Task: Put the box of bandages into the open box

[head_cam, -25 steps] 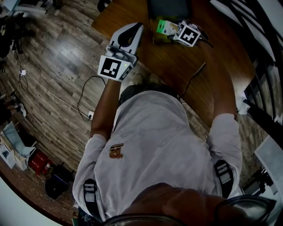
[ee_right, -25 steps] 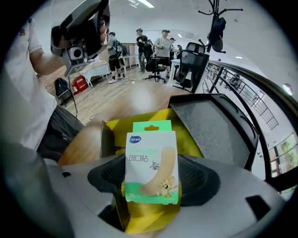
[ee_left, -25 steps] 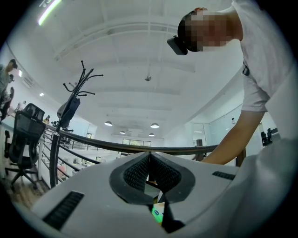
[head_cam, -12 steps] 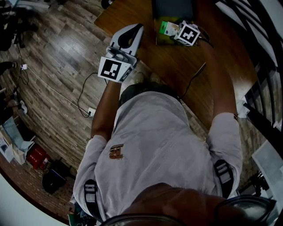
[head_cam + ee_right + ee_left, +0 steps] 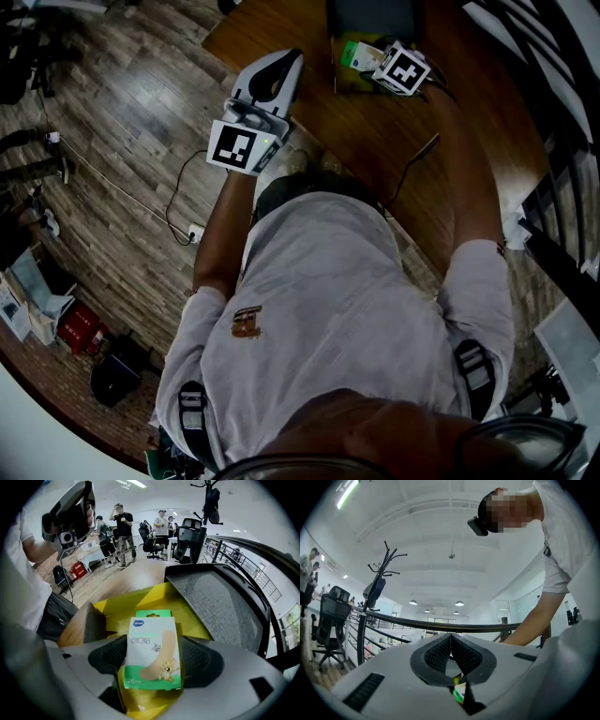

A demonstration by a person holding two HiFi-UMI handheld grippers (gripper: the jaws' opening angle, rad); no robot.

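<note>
Presently, items run near to far from the head camera.

Operator: white shirt fills the 6 o'clock half of the head view; both arms reach toward 12 o'clock.

Left gripper: at 11 o'clock, over the near table edge, nose raised toward the ceiling. Jaws together, nothing clamped. Position matches the two earlier frames; judged idle.

Table: brown wooden top, running from 12 to 3 o'clock. Wooden floor with a cable lies at 9 o'clock.

Right gripper: at 12 o'clock, reaching across the table. Jaws clamped on the two sides of the box of bandages.

Box of bandages: white and green carton, upright between the jaws, print facing the gripper camera. It is held directly over the mouth of the open box; its lower edge shows against the yellow interior. Depth of insertion cannot be determined.

Open box: yellow inside, one flap folded out at 9 o'clock in the right gripper view.

Dark grey panel: just beyond the open box, at 1 o'clock.

Change: over the last second the right gripper has shifted only slightly toward 12 to 1 o'clock and remains over the open box.

Meaning: transport judged essentially complete. Remaining steps: lower, part the jaws, withdraw.

Risk: the carton may catch on the flap or the rim.
</note>
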